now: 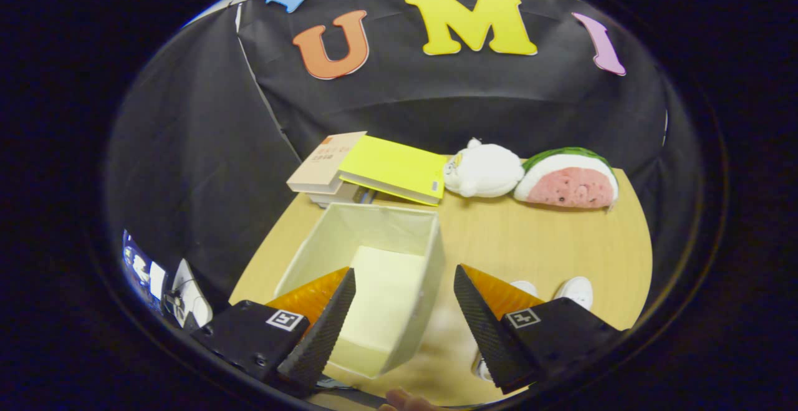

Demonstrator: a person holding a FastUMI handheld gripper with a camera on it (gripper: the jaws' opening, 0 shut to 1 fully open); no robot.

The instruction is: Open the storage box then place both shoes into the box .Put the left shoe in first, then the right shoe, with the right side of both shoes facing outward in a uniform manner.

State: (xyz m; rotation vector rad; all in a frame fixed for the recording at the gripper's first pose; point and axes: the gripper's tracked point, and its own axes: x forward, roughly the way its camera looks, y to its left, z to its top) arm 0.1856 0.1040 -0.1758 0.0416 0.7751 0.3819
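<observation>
The gripper (404, 305) hangs above the near edge of the desk (536, 242) with its fingers spread wide apart and nothing between them but air. Below and between them stands the storage box (374, 236), a pale fabric bin near the desk's left edge, its top already open and its pale floor bare, so the opening step looks done and no shoe has gone in yet. Just to the right of the box, by the near edge and partly hidden behind the right finger, sit the white shoes (576, 289); which is the left one cannot be told from here. Both remain to be lifted in, left first, then right, each turned the same way.

Beyond the box, along the far edge, lie a stack of books (327, 168) with a yellow book (396, 171) leaning over them, then a white plush toy (486, 171) and a watermelon-slice plush (570, 183), touching each other. The desktop is light wood. Black cloth closes the booth behind and to the left.
</observation>
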